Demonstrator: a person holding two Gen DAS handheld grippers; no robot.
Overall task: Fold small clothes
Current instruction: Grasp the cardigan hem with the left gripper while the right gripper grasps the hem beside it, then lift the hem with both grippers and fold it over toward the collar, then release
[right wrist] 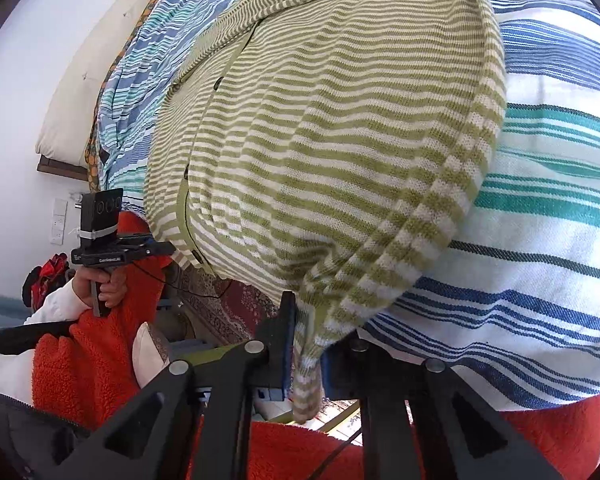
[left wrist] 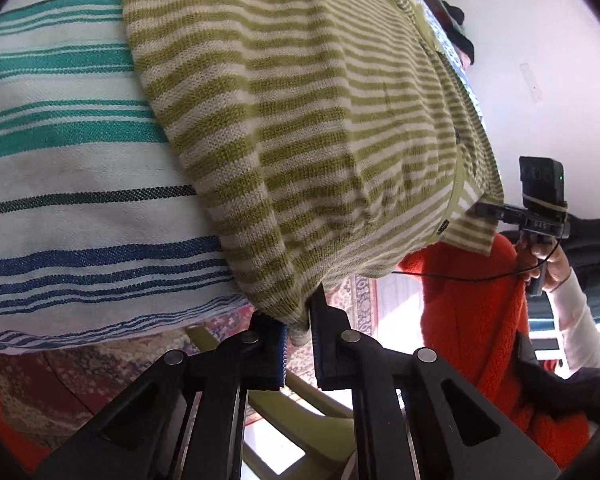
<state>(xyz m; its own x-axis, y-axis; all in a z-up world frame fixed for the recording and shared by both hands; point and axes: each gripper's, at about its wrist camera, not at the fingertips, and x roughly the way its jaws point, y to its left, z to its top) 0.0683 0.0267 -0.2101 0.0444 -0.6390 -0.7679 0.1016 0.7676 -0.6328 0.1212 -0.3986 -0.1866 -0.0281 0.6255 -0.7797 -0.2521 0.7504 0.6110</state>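
Observation:
A small green-and-white striped knit cardigan (left wrist: 300,120) lies on a striped white, teal and blue cloth (left wrist: 60,160). My left gripper (left wrist: 298,326) is shut on the cardigan's near bottom corner at the cloth's edge. My right gripper (right wrist: 306,344) is shut on the cardigan (right wrist: 320,140) at a bunched sleeve or hem end that hangs down between the fingers. In the left wrist view the right gripper (left wrist: 488,210) shows at the cardigan's other corner. In the right wrist view the left gripper (right wrist: 156,250) shows at the far left corner.
The striped cloth (right wrist: 540,240) covers the work surface. An orange fleece (left wrist: 480,312) on the person is close behind both grippers. A patterned rug (left wrist: 364,300) and a green chair (left wrist: 300,420) are on the floor below. A white wall (left wrist: 540,80) stands behind.

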